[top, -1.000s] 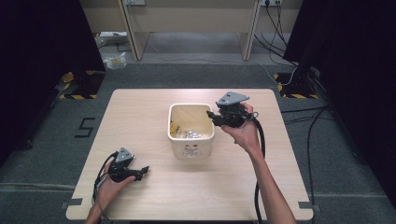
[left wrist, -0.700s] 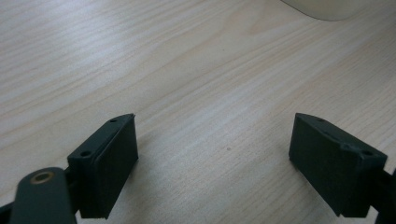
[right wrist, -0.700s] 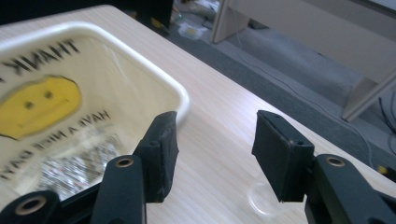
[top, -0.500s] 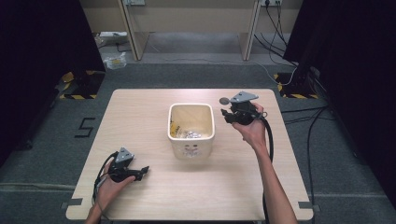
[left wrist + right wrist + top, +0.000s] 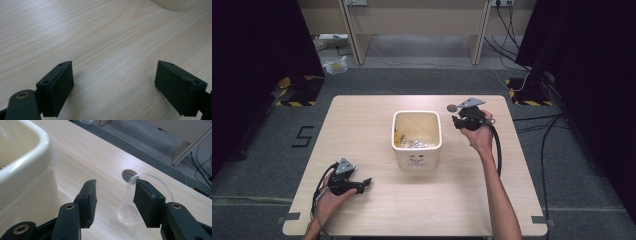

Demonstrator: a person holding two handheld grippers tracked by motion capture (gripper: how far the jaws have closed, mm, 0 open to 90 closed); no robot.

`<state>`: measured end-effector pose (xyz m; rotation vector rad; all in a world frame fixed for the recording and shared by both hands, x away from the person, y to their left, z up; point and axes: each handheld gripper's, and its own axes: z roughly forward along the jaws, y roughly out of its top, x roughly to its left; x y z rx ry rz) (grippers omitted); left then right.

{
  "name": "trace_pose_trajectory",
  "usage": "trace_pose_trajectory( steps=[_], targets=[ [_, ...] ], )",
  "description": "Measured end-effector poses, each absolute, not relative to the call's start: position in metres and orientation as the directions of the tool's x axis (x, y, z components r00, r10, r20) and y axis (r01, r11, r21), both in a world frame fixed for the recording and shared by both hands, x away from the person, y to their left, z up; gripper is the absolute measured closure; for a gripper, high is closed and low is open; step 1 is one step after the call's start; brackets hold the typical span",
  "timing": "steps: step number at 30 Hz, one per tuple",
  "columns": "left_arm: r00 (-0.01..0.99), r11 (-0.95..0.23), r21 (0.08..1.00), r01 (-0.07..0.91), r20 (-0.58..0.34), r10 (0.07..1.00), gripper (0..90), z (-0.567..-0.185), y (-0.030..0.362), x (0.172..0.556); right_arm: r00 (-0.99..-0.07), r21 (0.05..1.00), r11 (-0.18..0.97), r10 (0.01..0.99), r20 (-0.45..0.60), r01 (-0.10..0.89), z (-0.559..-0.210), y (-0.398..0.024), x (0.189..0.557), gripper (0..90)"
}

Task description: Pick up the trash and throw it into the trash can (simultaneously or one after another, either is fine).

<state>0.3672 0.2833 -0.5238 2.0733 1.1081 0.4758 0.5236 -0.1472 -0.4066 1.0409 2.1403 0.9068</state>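
A clear plastic cup (image 5: 126, 214) lies on its side on the wooden table (image 5: 362, 125), just right of a cream square bin (image 5: 417, 159). My right gripper (image 5: 457, 119) hovers low beside the bin, pointing at the cup. In the right gripper view its jaws (image 5: 116, 185) stand half apart and have just been closing. The cup's base shows in the gap and its rim runs behind the right finger (image 5: 147, 202), with no pad pressing on it. My left gripper (image 5: 365, 183) rests near the front left, jaws (image 5: 113, 72) wide open over bare wood.
The bin (image 5: 25, 157) holds crumpled clear plastic (image 5: 416, 144) and something yellow. A grey round hole (image 5: 452, 107) sits in the tabletop just beyond the cup. Cables trail on the floor to the right, and a desk frame stands behind the table.
My right hand has shifted right, away from the bin's rim, and come down toward the table. The left hand has stayed where it was.
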Motion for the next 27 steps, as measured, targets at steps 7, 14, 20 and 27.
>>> trace_pose_trajectory(
  steps=[7, 14, 20, 27],
  targets=[
    [0.561, -0.366, 0.744, 0.559, -0.015, 0.828, 14.6, -0.524, 0.283, 0.367, -0.504, 0.753, 0.482, 0.832, -0.233, 0.448, -0.422, -0.147, 0.537, 56.0],
    [0.561, -0.366, 0.744, 0.559, -0.014, 0.828, 14.6, -0.524, 0.283, 0.367, -0.492, 0.735, 0.508, 0.827, -0.272, 0.448, -0.428, -0.149, 0.546, 59.8],
    [0.561, -0.366, 0.744, 0.559, -0.015, 0.828, 14.6, -0.524, 0.283, 0.367, -0.495, 0.715, 0.538, 0.814, -0.304, 0.446, -0.433, -0.147, 0.55, 65.0],
    [0.562, -0.367, 0.743, 0.559, -0.014, 0.827, 14.6, -0.524, 0.283, 0.367, -0.501, 0.692, 0.559, 0.804, -0.32, 0.457, -0.441, -0.148, 0.555, 72.7]
  ],
)
